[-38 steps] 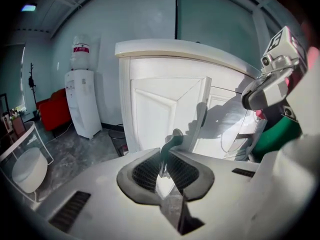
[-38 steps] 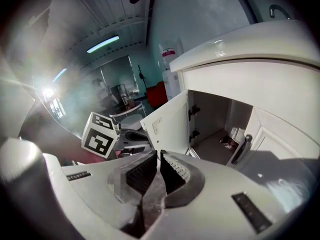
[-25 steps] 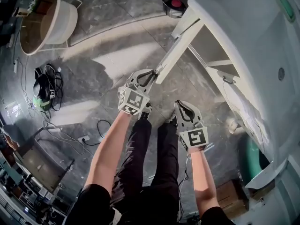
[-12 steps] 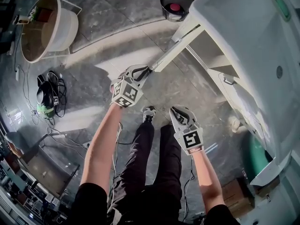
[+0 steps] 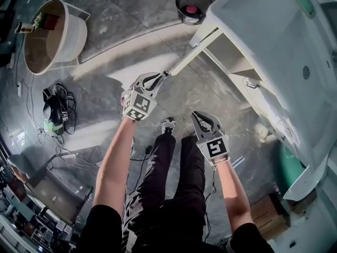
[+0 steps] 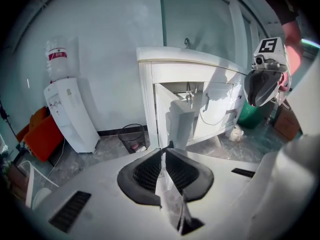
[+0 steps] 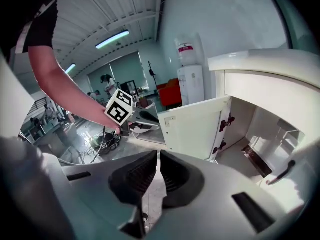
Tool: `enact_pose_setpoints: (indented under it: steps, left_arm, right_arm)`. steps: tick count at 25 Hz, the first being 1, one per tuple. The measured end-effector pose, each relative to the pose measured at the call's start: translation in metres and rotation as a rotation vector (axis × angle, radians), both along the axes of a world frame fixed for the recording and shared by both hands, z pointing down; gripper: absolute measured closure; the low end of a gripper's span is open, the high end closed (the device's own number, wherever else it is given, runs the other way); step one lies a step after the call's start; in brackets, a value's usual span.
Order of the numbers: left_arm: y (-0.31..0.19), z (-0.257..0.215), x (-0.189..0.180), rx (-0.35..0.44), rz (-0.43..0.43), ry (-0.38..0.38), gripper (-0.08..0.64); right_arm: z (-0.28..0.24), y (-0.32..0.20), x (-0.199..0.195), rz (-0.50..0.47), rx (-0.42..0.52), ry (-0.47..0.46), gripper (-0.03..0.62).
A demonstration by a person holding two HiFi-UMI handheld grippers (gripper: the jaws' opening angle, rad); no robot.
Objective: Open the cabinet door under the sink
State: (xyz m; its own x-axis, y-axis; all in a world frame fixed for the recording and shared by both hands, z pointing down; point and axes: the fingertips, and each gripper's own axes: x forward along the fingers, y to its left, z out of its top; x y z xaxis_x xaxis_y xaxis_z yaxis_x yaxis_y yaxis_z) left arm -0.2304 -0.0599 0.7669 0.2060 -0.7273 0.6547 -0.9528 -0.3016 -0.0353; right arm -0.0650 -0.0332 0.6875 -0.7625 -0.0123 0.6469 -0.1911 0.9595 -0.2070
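Observation:
The white sink cabinet [image 5: 263, 30] stands at the right, and its left door [image 5: 192, 49] is swung out over the floor. My left gripper [image 5: 160, 76] is at the door's free end. In the left gripper view its jaws [image 6: 164, 151] close to a thin slit, their tips against the edge-on door [image 6: 181, 121]. My right gripper [image 5: 198, 116] hovers above the person's legs, shut on nothing and apart from the door. The right gripper view shows the shut right gripper [image 7: 158, 156], the door's hinged inner face [image 7: 192, 126] and the left gripper [image 7: 145, 118] at its edge.
A black waste bin [image 5: 190, 5] stands beside the cabinet, with a water dispenser [image 6: 67, 114] further left. The second door [image 5: 251, 86] is closed. A round tub [image 5: 52, 28], tangled cables [image 5: 55, 112], a green bucket [image 5: 289, 170] and a cardboard box [image 5: 266, 210] sit on the floor.
My left gripper has drawn back from the cabinet with the door's free edge, and the door has swung wider. The right gripper has hardly moved.

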Motion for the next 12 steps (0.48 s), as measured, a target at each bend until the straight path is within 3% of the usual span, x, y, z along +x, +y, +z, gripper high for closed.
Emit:
enact_pose_setpoints:
  steps: [8, 12]
  left_arm:
    - [0.028, -0.072, 0.010, 0.011, -0.071, 0.104, 0.525]
    - [0.042, -0.117, 0.030, 0.038, -0.027, 0.139, 0.525]
  right_arm:
    - [-0.048, -0.005, -0.002, 0.075, 0.031, -0.009, 0.519]
    - [-0.077, 0.000, 0.006, 0.119, 0.056, -0.011, 0.520]
